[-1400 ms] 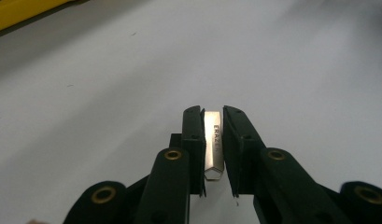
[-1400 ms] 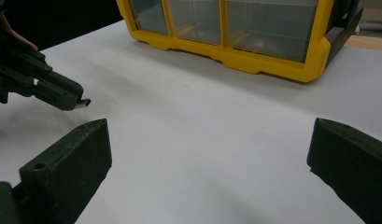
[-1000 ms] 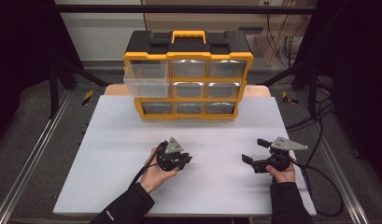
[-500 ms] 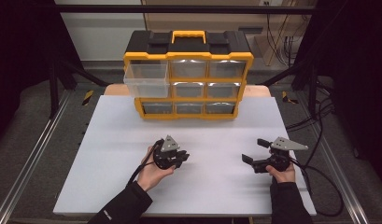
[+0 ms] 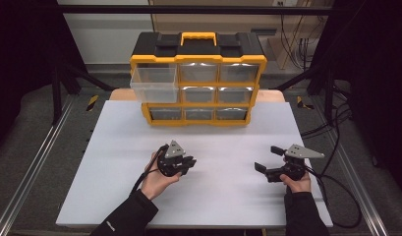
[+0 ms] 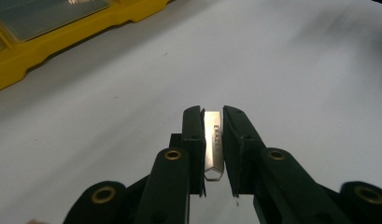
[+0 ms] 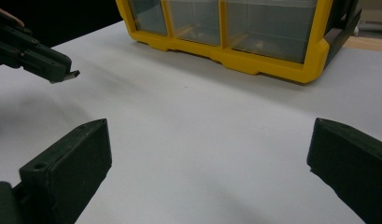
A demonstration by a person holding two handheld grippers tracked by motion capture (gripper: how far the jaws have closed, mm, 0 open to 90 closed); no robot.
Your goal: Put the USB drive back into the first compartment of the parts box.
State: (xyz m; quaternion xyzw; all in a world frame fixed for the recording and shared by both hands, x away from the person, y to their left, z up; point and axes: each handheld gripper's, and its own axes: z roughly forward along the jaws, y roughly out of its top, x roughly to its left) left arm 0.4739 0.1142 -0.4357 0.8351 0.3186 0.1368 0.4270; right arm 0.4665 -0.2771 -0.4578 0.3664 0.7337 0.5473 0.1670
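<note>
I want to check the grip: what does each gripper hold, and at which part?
The left gripper clamps a small silvery bar marked ERAZER by its two long sides. The right gripper stands open and holds nothing.

Left hand shifting on the table

The left gripper (image 5: 181,164), clamped on a small metal bit (image 6: 213,140), is drifting slightly toward 9 o'clock across the white table (image 5: 115,196), turning a little.

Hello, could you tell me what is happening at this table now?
A person holds a gripper in each hand over a white table. The left gripper is shut on a small silver piece. The right gripper is open. Behind stands a yellow drawer organizer, its top-left drawer pulled out.
</note>
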